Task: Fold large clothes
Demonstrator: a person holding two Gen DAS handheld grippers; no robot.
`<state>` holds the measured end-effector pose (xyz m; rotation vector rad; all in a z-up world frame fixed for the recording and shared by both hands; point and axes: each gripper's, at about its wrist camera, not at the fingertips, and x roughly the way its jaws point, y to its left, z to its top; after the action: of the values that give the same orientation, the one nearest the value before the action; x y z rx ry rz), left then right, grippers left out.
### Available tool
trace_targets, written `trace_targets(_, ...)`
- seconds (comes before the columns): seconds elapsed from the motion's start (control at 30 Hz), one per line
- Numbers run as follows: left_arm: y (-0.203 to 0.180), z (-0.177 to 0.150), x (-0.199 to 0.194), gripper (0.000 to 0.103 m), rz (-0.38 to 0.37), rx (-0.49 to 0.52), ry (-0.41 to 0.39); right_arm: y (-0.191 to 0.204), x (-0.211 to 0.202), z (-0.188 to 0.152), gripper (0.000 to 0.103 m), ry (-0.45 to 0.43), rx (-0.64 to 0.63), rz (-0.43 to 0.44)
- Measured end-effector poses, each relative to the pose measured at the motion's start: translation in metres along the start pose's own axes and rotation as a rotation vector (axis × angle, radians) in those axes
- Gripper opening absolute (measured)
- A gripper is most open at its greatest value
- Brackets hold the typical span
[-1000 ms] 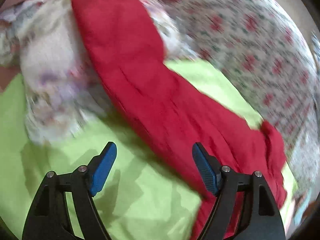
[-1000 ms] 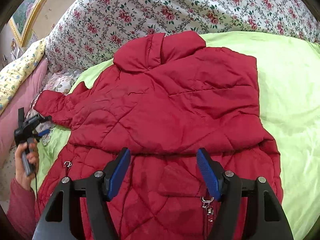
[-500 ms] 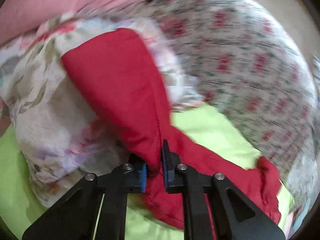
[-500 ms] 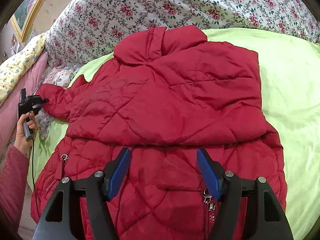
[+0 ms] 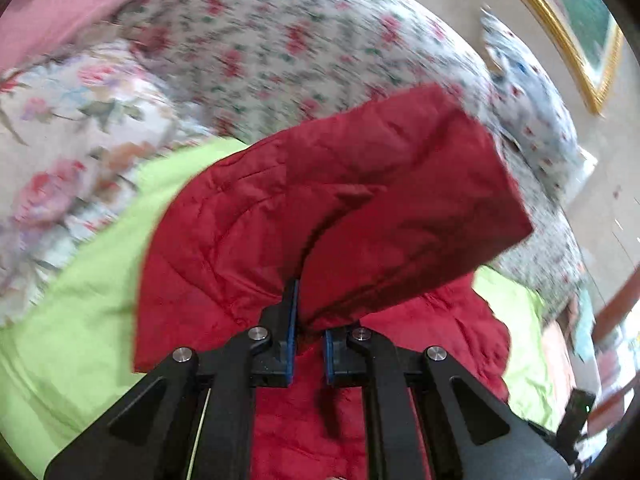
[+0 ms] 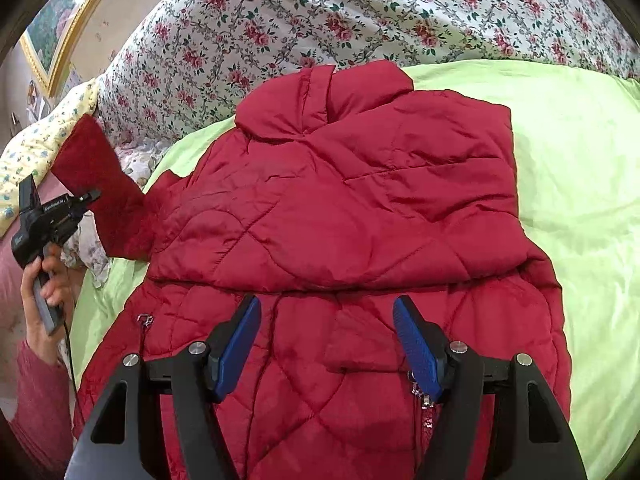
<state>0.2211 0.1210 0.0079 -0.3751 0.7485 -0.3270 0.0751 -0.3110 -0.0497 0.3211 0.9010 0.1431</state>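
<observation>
A red quilted jacket (image 6: 340, 220) lies spread on a lime-green bed sheet (image 6: 580, 200), collar toward the floral bedding. Its left sleeve (image 5: 360, 208) is lifted off the bed, and my left gripper (image 5: 306, 320) is shut on the sleeve's fabric, which folds over the fingers. In the right wrist view the same sleeve (image 6: 100, 184) stands raised at the far left with the left gripper (image 6: 94, 196) on it, held by a hand. My right gripper (image 6: 326, 344) hovers open over the jacket's lower front, near a zip pull (image 6: 418, 390), with nothing between its fingers.
A rose-patterned duvet (image 6: 320, 16) is heaped behind the jacket. Floral and pink pillows (image 5: 72, 128) lie beside the lifted sleeve. A gold-framed picture (image 5: 580, 28) hangs on the wall. A person's hand (image 6: 44, 292) and red sleeve are at the left edge.
My left gripper went from open to shut on the sleeve, then lifted it off the bed and swung it toward the jacket's body. The right gripper stayed still and open.
</observation>
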Motion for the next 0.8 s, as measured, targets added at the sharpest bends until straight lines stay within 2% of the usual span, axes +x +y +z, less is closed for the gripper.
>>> trace_targets(0.43, -0.121, -0.067, 0.041, 0.008, -0.116, 0.181, 0.148, -0.015, -0.007, -0.003, 0.07, -0.02, 0.076, 0.03)
trace_targets(0.67, -0.166, -0.107, 0.073, 0.008, -0.105, 0.261, 0.219, -0.031, -0.018, -0.002, 0.07, -0.04, 0.141, 0.063)
trace_targets(0.8, -0.182, -0.117, 0.087, 0.008, -0.104, 0.288, 0.245, -0.044, -0.024, 0.002, 0.072, -0.059, 0.194, 0.088)
